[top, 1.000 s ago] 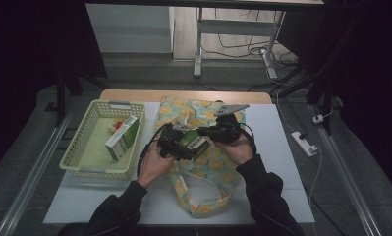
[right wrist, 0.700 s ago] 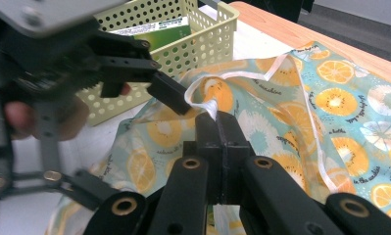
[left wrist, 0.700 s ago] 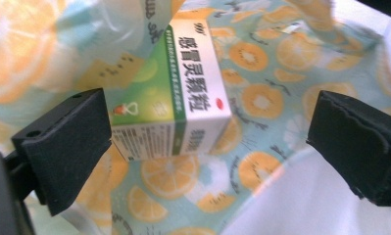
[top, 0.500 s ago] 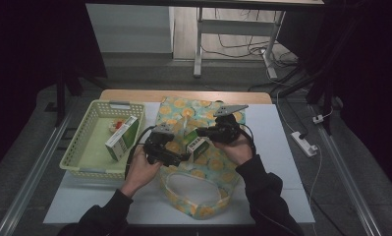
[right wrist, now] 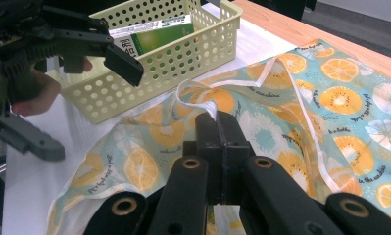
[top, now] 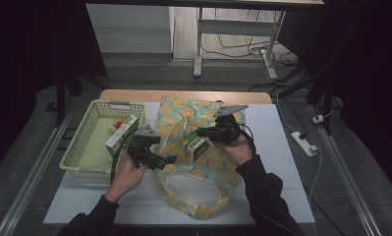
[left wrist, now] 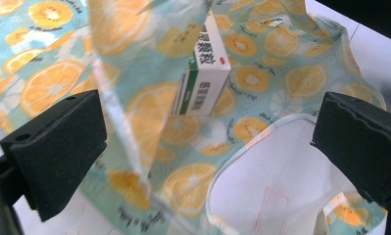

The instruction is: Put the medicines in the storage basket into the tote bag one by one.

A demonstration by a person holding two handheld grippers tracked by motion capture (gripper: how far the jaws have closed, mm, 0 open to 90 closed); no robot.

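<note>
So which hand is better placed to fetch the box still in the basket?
Left. The left gripper is beside the basket with the box; its fingers have just been opening and grip nothing. The right gripper is shut on the bag.

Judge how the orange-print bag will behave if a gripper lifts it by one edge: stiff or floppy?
The bag is probably floppy: its thin cloth folds and drapes where the right gripper pinches it. It looks light, so it would likely slide on the table if pushed. The small box on it may tip.
</note>
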